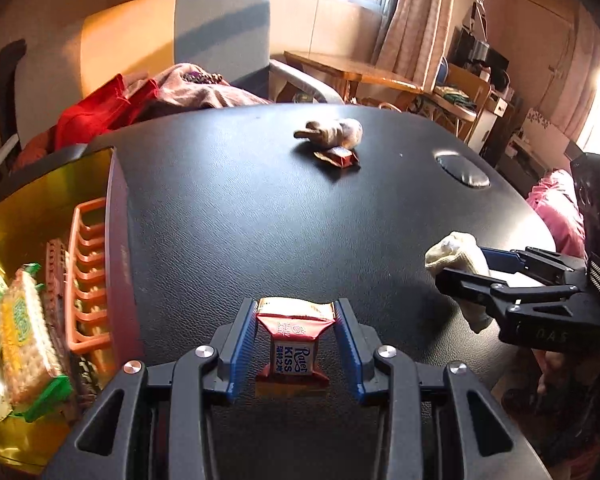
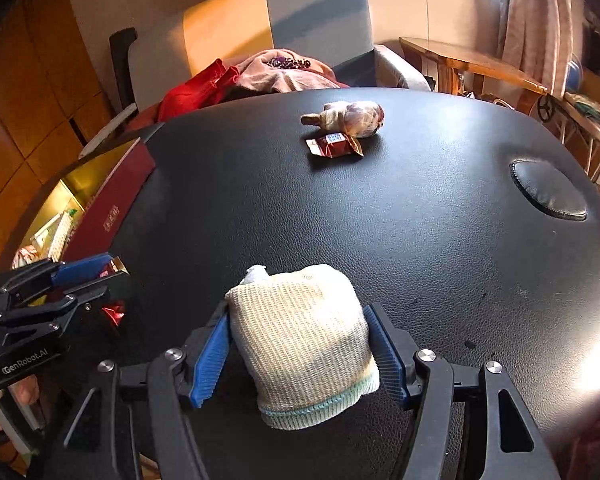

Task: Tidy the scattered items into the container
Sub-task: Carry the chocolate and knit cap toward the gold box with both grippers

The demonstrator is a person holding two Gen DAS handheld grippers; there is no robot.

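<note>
My left gripper (image 1: 295, 342) is shut on a red and white snack packet (image 1: 294, 344), held above the black table (image 1: 300, 216). My right gripper (image 2: 300, 354) is shut on a rolled cream knit glove (image 2: 304, 340); the glove (image 1: 458, 258) and the right gripper (image 1: 496, 280) show at the right of the left wrist view. The left gripper (image 2: 56, 284) appears at the left of the right wrist view. A red box with a gold lining (image 1: 118, 216) stands at the left, holding cracker packs (image 1: 24, 340) and an orange plastic rack (image 1: 90, 276). Far across the table lie a garlic bulb (image 1: 334, 132) and a red candy wrapper (image 1: 340, 157).
An oval dimple (image 1: 462, 170) is set into the table at the right. Behind the table stands an armchair (image 1: 180, 40) piled with red and pink cloth (image 1: 112, 108). A wooden side table (image 1: 352, 70) and shelves stand by the window.
</note>
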